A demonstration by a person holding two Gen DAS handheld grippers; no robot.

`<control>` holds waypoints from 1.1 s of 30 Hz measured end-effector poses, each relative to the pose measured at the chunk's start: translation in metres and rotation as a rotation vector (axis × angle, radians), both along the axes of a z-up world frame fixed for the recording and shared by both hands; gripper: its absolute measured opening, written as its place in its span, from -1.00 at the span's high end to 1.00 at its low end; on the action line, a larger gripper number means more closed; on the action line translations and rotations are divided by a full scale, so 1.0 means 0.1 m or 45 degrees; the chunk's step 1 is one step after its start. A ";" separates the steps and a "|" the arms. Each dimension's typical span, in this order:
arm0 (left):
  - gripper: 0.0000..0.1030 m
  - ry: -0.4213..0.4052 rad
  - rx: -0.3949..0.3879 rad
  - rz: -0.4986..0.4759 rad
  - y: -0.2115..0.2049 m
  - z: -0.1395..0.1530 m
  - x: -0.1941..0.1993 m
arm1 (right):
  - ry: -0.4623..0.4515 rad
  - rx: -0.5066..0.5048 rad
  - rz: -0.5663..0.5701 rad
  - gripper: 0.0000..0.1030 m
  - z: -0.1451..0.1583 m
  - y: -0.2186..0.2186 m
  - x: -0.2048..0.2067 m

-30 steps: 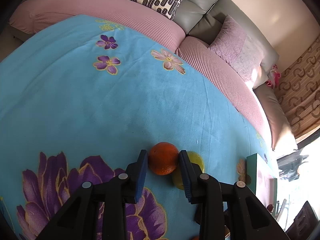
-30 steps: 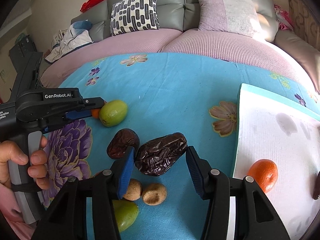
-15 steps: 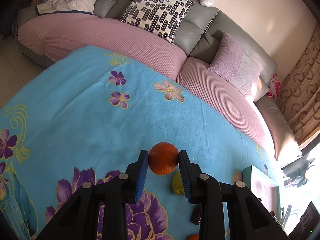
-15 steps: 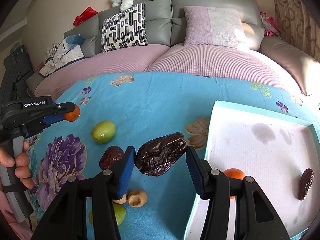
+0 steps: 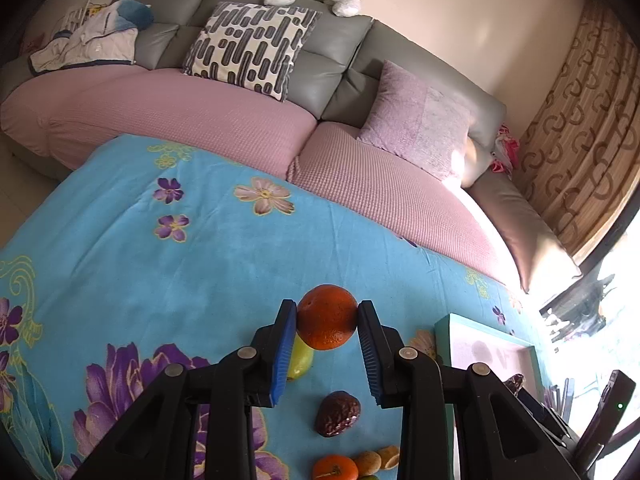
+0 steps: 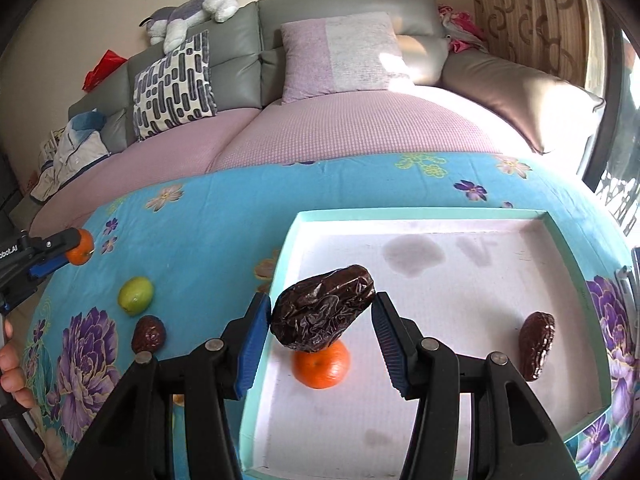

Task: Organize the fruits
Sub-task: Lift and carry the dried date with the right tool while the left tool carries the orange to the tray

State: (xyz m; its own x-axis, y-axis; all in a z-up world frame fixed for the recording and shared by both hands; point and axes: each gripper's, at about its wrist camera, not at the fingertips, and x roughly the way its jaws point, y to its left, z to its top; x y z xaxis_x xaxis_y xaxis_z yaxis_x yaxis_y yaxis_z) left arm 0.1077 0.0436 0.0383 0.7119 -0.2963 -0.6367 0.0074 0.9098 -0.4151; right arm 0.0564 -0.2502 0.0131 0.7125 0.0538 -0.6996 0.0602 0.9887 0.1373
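Observation:
My left gripper is shut on an orange and holds it above the blue flowered cloth. Below it lie a green fruit, a dark date and a second orange. My right gripper is shut on a large wrinkled date and hangs over the left part of the white tray. In the tray lie an orange, partly hidden under the held date, and a date at the right. The right wrist view also shows the left gripper at far left.
A green fruit and a dark date lie on the cloth left of the tray. Small tan fruits sit near the front edge. A person's hand holds the left tool. A sofa with cushions stands behind the table.
The left gripper has lifted the orange off the cloth. The right gripper has carried the large date up and to the right, from over the cloth to over the tray.

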 end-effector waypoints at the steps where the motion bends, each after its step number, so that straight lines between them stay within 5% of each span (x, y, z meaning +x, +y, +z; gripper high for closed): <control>1: 0.36 -0.002 0.004 -0.020 -0.06 0.00 0.00 | 0.001 -0.002 -0.027 -0.05 0.01 -0.08 -0.01; 15: 0.36 -0.021 0.076 -0.430 -1.20 0.08 -0.19 | -0.019 -0.011 -0.298 -0.05 0.15 -0.86 -0.30; 23: 0.36 -0.003 0.131 -0.644 -1.78 0.00 -0.43 | -0.015 0.017 -0.309 -0.05 0.17 -1.00 -0.39; 33: 0.36 0.102 0.192 -0.753 -2.06 -0.28 -0.53 | 0.093 0.056 -0.260 -0.05 -0.04 -1.00 -0.31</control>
State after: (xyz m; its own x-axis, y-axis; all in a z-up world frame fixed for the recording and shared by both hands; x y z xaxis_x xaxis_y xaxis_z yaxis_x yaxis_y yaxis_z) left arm 0.0549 -0.1629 0.0101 0.4027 -0.5291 -0.7469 0.5029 0.8097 -0.3025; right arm 0.0251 -0.3501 0.0087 0.6594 -0.0547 -0.7498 0.2700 0.9480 0.1683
